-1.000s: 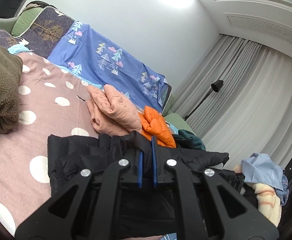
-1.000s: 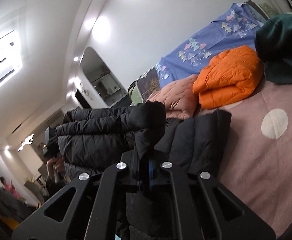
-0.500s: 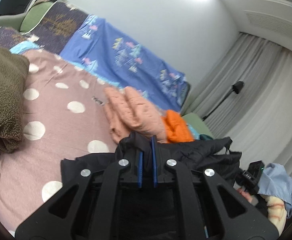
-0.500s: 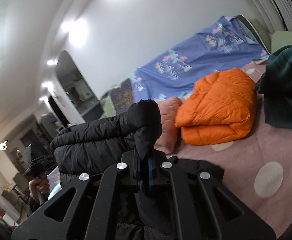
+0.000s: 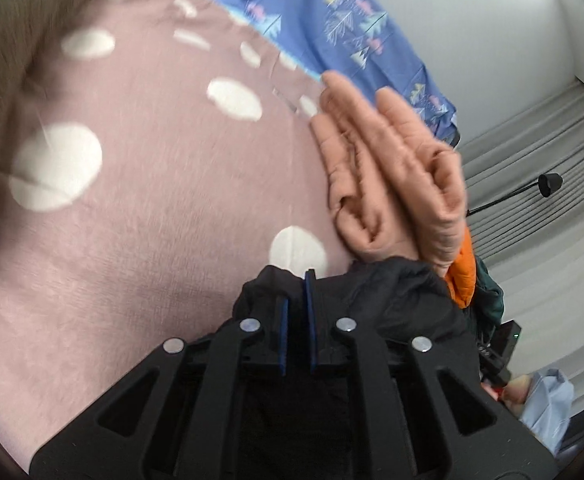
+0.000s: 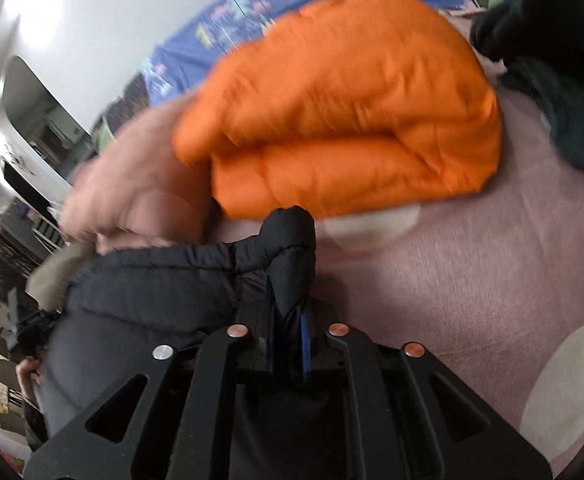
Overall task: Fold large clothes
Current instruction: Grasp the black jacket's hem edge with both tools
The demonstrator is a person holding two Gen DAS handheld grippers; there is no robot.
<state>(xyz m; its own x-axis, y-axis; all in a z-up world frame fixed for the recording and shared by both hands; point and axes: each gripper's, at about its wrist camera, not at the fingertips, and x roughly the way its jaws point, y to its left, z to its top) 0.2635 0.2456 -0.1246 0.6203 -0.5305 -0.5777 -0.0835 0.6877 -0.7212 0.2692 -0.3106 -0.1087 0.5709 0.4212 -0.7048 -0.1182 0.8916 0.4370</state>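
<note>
A black puffer jacket (image 5: 392, 300) is pinched at its edge in my left gripper (image 5: 296, 286), whose blue pads stand close together low over the pink dotted bedspread (image 5: 152, 208). In the right wrist view another bunched fold of the same black jacket (image 6: 288, 248) stands up between the fingers of my right gripper (image 6: 288, 312). Its jaws are opening, and the fabric still fills the gap between the pads. The rest of the jacket trails off to the left, blurred.
A folded orange puffer jacket (image 6: 352, 112) and a folded peach one (image 5: 392, 168) lie just beyond the grippers. A dark green garment (image 6: 572, 92) lies at the right and an olive fleece (image 5: 20, 40) at the left. A blue patterned sheet (image 5: 352, 28) lines the wall.
Both grippers have come down and forward with the black jacket, from high over the bed to just above the bedspread near the folded jackets. The right pads stand slightly wider apart.
</note>
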